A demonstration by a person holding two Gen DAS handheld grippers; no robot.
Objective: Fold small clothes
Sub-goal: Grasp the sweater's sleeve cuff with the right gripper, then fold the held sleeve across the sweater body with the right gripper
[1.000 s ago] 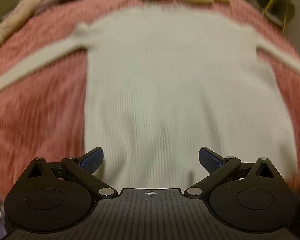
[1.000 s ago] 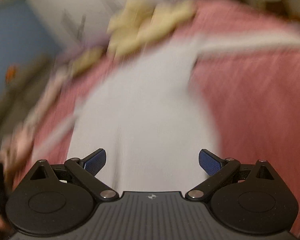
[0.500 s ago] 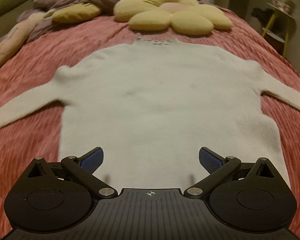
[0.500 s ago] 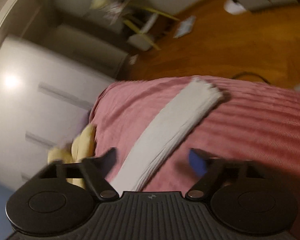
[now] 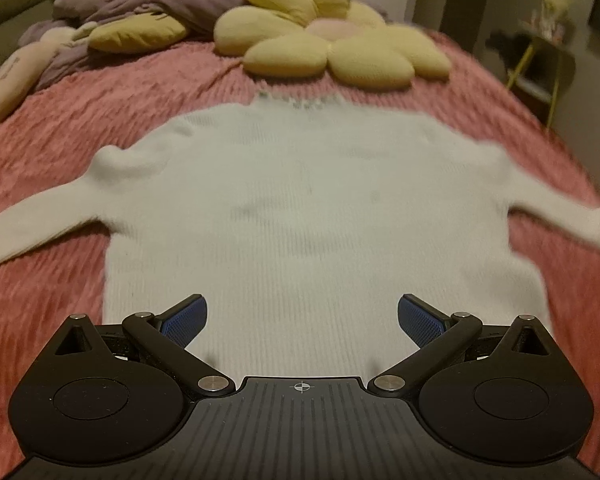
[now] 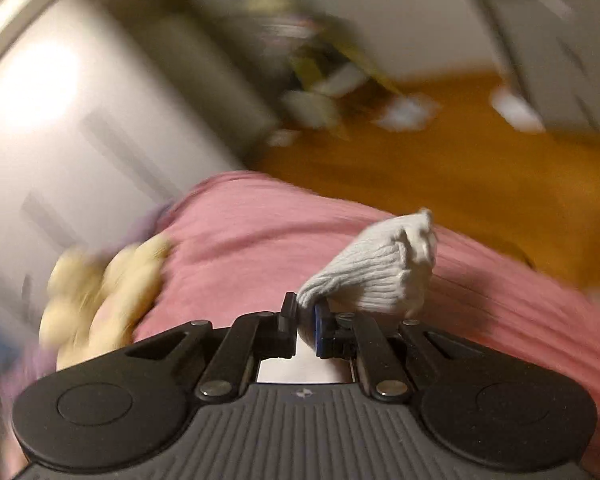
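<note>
A white ribbed sweater (image 5: 308,216) lies flat on the pink bedspread (image 5: 100,96), collar far, both sleeves spread out. My left gripper (image 5: 302,320) is open and empty, held over the sweater's hem. My right gripper (image 6: 306,320) is shut on the sweater's right sleeve (image 6: 384,272) near the cuff, which bunches up just past the fingers. That sleeve end shows at the right edge of the left wrist view (image 5: 596,224).
A yellow flower-shaped cushion (image 5: 328,40) lies beyond the collar and shows blurred in the right wrist view (image 6: 100,288). Purple bedding (image 5: 148,4) and a pillow (image 5: 136,32) sit at the bed's head. The bed's right edge drops to a wooden floor (image 6: 460,168).
My right gripper has closed on the right sleeve near its cuff, which now bunches up. My left gripper stays open and has drawn back a little, showing more of the bed.
</note>
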